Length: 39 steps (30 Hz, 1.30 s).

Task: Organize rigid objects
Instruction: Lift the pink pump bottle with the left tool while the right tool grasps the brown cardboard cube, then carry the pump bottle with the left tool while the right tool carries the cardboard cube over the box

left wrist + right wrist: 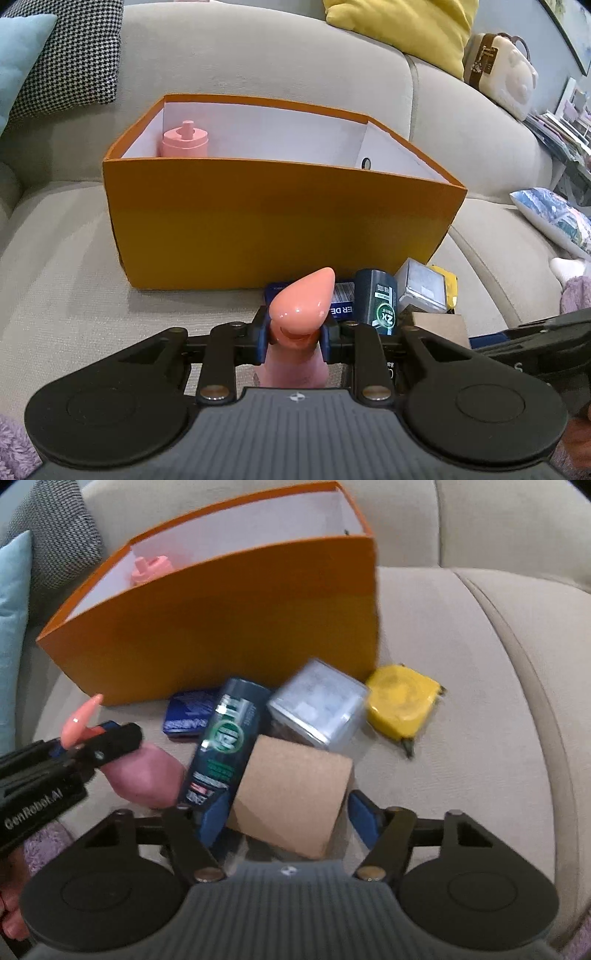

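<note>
Left claw (pixel 293 338): closed on the neck of the pink spray bottle (pixel 301 306), nozzle pointing at the orange box (pixel 280 225), bottle near the sofa seat (pixel 74 295) in front of the box. Right claw (pixel 286 818): spread wide around the cardboard block (pixel 291 794), pads apparently not yet touching (view blurred).

Hazards:
- Narrow neck grip: possible swing or slip on lifting.
- Low carry: nozzle strike on the box wall.
- Crowded pile: closing right claw may nudge the dark green can (pixel 225 738), touching the block, or the clear cube (pixel 317 705).
- Soft cushion: box may tip.
</note>
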Available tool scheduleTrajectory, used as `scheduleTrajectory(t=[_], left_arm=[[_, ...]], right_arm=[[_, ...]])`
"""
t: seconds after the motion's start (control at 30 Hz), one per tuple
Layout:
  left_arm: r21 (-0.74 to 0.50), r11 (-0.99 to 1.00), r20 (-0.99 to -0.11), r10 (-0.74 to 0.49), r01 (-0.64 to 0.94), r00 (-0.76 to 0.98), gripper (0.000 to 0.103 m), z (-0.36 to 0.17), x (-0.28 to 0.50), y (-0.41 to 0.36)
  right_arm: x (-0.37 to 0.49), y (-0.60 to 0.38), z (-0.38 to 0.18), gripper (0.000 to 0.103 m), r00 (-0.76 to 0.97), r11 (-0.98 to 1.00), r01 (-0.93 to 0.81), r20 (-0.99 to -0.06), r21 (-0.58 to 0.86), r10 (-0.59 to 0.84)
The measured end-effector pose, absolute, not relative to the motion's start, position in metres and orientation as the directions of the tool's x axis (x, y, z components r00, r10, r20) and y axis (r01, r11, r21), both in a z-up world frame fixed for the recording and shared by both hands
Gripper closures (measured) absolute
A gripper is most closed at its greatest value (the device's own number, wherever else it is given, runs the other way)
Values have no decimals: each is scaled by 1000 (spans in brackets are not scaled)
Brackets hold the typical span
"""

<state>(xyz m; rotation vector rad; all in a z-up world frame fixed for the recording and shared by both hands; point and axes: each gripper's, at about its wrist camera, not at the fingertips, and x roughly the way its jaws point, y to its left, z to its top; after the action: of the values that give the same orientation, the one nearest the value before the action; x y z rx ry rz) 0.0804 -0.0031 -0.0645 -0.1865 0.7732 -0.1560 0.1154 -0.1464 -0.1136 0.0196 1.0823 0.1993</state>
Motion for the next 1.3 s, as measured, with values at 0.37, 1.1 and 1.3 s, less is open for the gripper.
scheduleTrajectory(t=[0.37, 1.1, 1.3], left_arm=[[-229, 970, -671, -218, 82, 708, 74, -60, 76, -2], [-232, 964, -458, -226, 130, 860, 75, 68, 93, 17], [-267, 961, -503, -209, 80, 839, 75, 62, 146, 29]], right_arm=[[115, -146, -110, 37, 471, 985, -159, -873, 62, 131], [122, -125, 33, 38, 686, 921, -360, -626, 151, 371], [162, -115, 32, 38, 686, 921, -337, -620, 193, 381]])
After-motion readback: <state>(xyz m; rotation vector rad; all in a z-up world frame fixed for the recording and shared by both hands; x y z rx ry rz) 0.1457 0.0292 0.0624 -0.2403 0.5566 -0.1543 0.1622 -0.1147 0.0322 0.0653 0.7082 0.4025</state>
